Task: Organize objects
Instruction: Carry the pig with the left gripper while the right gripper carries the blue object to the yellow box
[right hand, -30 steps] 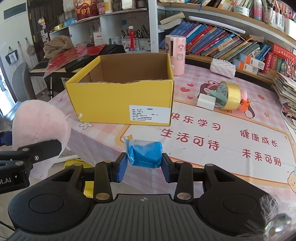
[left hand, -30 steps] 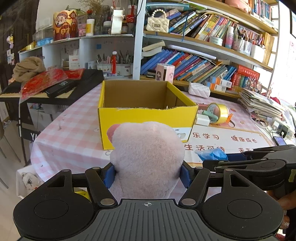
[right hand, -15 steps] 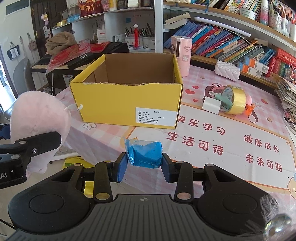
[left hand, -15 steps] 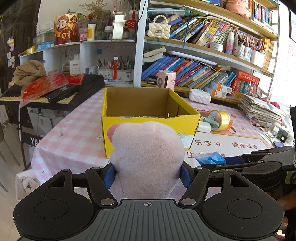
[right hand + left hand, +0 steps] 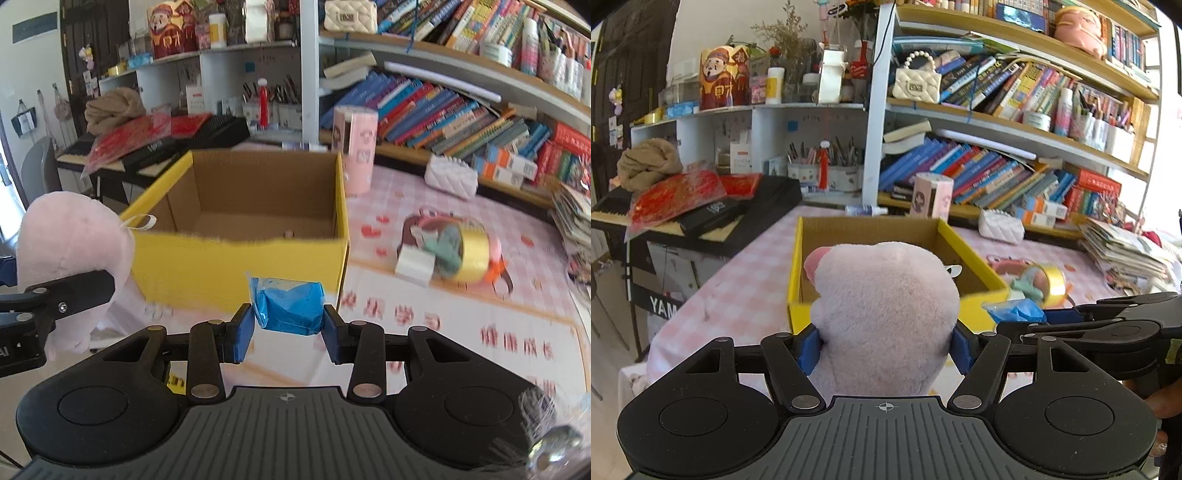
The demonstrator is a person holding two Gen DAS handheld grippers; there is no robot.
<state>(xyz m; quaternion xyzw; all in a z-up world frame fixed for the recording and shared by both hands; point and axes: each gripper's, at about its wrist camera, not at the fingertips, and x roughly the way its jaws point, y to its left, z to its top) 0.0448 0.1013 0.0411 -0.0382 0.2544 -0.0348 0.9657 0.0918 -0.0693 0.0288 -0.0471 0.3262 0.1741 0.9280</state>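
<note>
A pink plush toy (image 5: 886, 314) is clamped in the left gripper (image 5: 886, 343), a blue packet (image 5: 290, 306) in the right gripper (image 5: 288, 326); the open yellow box (image 5: 240, 258) lies just ahead, below both.

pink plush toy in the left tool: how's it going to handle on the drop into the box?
The fuzzy pink plush toy looks soft: it bulges above the blue pads of the left tool, so it probably squashes rather than slips. Likely light for its bulk. Released over the open yellow cardboard box, it should flop and settle, not roll or bounce.
</note>
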